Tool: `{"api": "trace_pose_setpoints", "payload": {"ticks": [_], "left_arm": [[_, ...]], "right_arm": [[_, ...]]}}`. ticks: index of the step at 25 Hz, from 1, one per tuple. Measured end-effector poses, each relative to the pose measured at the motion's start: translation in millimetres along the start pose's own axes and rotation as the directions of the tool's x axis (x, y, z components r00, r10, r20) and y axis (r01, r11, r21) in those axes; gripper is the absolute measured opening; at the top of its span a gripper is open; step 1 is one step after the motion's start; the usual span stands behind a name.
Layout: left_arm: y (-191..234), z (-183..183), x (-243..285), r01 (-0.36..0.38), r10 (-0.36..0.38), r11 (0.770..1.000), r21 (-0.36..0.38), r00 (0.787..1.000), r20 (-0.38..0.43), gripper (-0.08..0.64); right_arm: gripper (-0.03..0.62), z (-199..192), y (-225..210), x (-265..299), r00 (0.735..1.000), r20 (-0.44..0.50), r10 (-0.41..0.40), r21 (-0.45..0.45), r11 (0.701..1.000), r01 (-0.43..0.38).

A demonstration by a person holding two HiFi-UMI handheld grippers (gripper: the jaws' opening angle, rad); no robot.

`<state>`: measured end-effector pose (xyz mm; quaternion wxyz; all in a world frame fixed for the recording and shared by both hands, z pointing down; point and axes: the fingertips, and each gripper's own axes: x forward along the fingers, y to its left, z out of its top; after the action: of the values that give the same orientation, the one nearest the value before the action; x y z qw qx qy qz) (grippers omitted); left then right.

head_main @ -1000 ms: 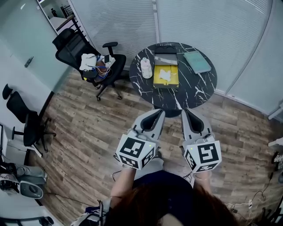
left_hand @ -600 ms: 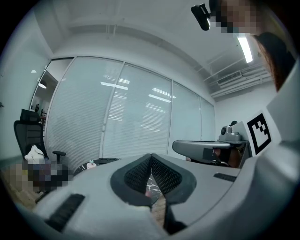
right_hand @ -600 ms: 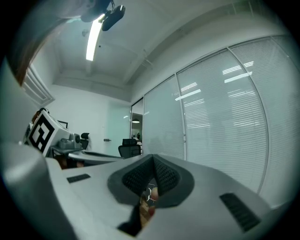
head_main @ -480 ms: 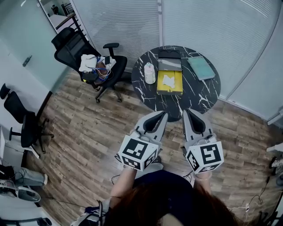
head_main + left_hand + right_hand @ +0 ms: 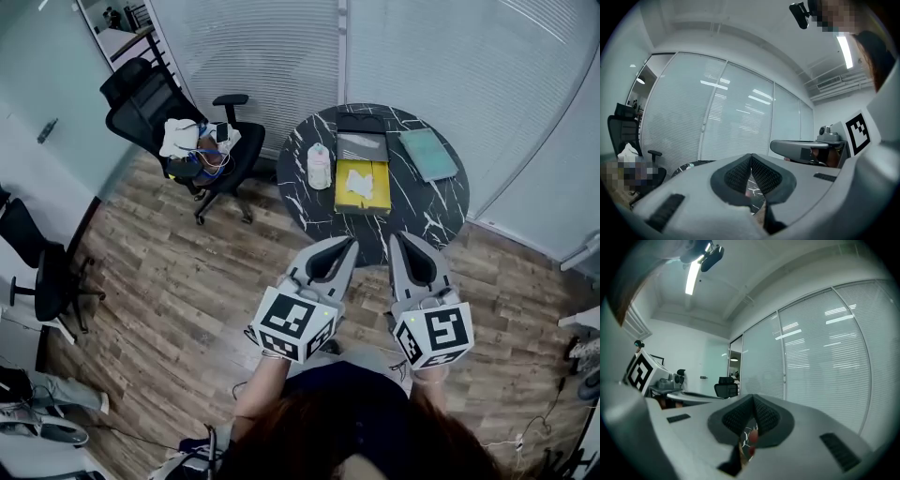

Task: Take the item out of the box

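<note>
Pinching nothing, left hand-held gripper [image 5: 751, 156] and right hand-held gripper [image 5: 753, 397], jaws together; box [image 5: 383, 202] only in head view.

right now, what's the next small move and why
Probably step closer and reach toward the box: the left gripper and right gripper are both shut and short of it, while the white item lies in the open box on the table.

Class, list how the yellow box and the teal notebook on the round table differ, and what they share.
The yellow box is open with a white item inside; the teal notebook lies flat with nothing on it. The yellow box sits near the table's middle, the teal notebook nearer its right edge. Both are rectangular and rest on the round table.
</note>
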<state>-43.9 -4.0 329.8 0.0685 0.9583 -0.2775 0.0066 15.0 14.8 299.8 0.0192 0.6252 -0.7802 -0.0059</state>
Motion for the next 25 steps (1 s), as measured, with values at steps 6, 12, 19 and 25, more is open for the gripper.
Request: {"api": "trace_pose_setpoints", "payload": {"ticks": [6,12,19,25], "left_arm": [[8.2,-6.7,12.2,0.022,-0.022,1.000,-0.021,1.000,-0.012,0.026],[17.6,-6.9,22.1,0.022,-0.022,0.999,-0.025,1.000,-0.017,0.026],[35.6,-4.0,41.8,0.006,-0.006,1.000,-0.020,1.000,-0.016,0.026],[49.4,-1.7,64.4,-0.001,0.001,1.000,-0.017,1.000,-0.028,0.026]], "right_arm": [[0.023,-6.1,-5.3,13.2,1.000,-0.019,-0.013,-0.004,1.000,0.013],[0.023,-8.2,-13.4,27.1,0.999,-0.025,-0.021,-0.011,1.000,0.020],[0.023,-10.8,-25.3,51.9,1.000,-0.024,-0.003,-0.014,1.000,0.003],[0.023,-11.5,-41.3,73.1,1.000,-0.030,0.009,-0.013,1.000,-0.009]]}}
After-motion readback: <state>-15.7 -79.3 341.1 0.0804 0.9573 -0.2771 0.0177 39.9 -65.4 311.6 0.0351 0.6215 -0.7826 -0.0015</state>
